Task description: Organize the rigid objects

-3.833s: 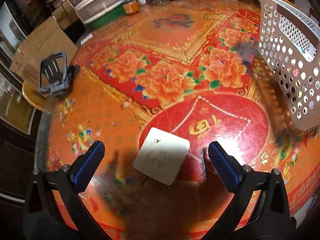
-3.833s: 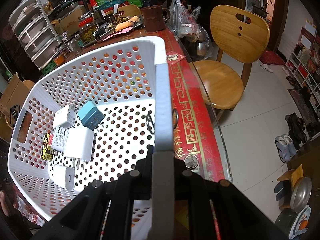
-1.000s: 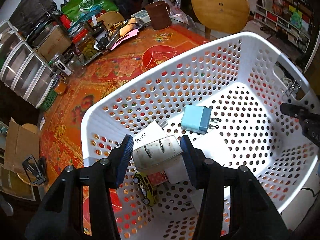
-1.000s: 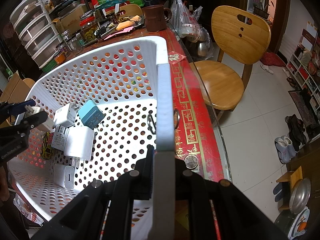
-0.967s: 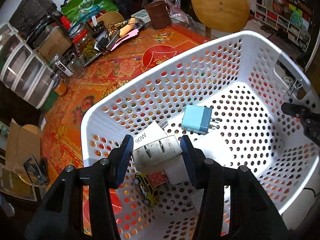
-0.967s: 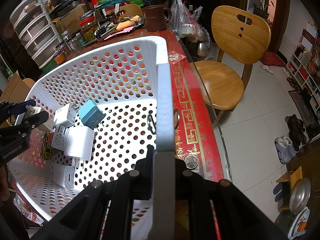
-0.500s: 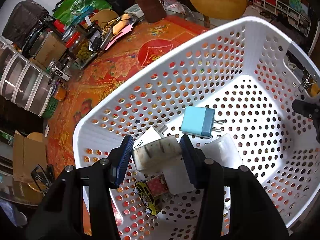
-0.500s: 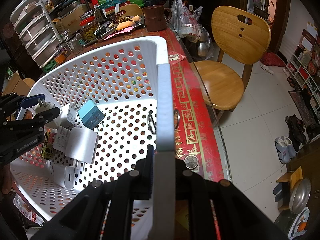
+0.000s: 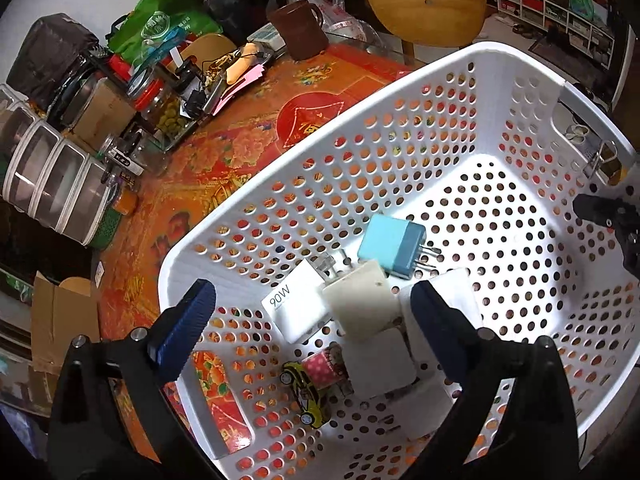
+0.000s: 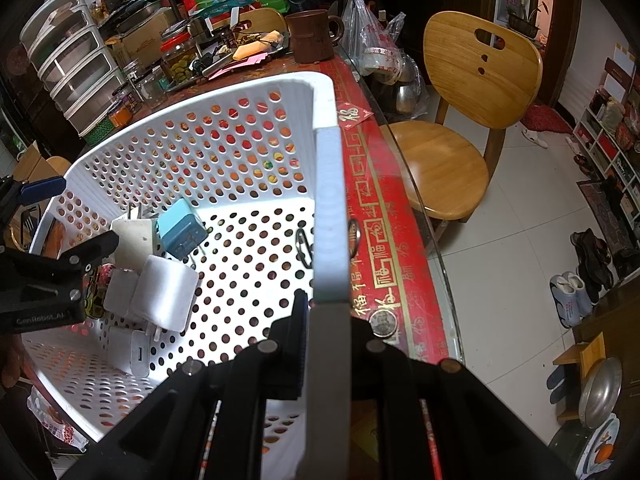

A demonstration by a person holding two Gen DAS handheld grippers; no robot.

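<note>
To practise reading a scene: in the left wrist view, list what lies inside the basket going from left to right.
Toy car → 90W charger → cream charger → blue charger.

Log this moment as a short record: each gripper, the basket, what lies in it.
left gripper: open, above the basket, holding nothing
right gripper: shut on the basket rim
basket: white, perforated, on the red floral table
cream charger: loose, lying on the pile of chargers
blue charger: on the basket floor, prongs showing
90W charger: white, beside the cream one
toy car: yellow, on the basket floor
</note>
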